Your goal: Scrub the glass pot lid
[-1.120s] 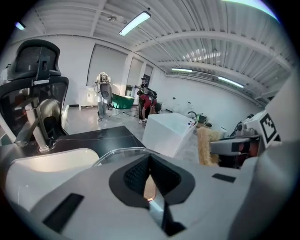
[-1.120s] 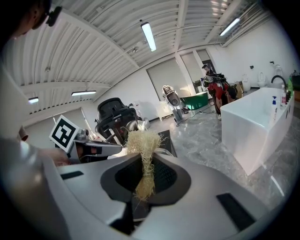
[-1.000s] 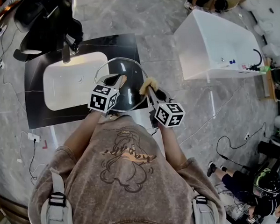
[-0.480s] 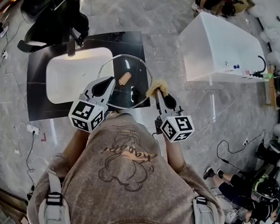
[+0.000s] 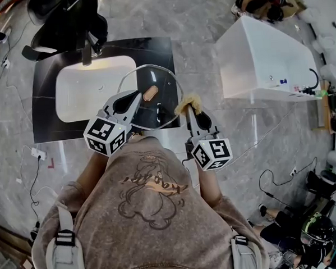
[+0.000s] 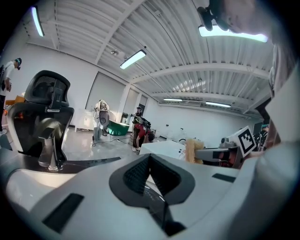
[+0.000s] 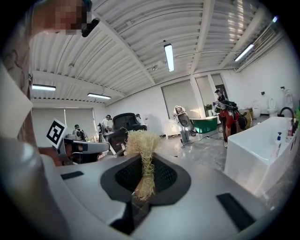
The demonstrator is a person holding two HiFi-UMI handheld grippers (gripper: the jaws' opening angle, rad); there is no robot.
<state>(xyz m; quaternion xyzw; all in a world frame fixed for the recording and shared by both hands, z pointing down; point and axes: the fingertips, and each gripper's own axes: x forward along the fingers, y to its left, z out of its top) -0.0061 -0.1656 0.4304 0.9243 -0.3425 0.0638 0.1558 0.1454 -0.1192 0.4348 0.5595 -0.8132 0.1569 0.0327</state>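
Observation:
The round glass pot lid [image 5: 161, 112] with a wooden knob [image 5: 150, 93] hangs over the right end of the black counter [image 5: 46, 118]. My left gripper [image 5: 137, 97] is shut on the lid's near-left rim. In the left gripper view a thin clear edge [image 6: 155, 199] runs down between the closed jaws of that gripper [image 6: 150, 173]. My right gripper [image 5: 188, 111] is shut on a tuft of straw-coloured scrubber [image 5: 188, 105], which sits at the lid's right rim. In the right gripper view that gripper [image 7: 146, 180] has the scrubber [image 7: 142, 143] sticking up from its jaws.
A white sink basin [image 5: 93, 93] with a faucet [image 5: 85, 54] is set in the counter, left of the lid. A black office chair [image 5: 66, 21] stands behind it. A white bathtub [image 5: 265, 56] is at the right. Cables and a seated person [image 5: 308, 230] are on the floor.
My left gripper has drawn back down and to the left, uncovering the wooden knob. My right gripper with the scrubber has shifted slightly right. Since half a second ago almost nothing has moved.

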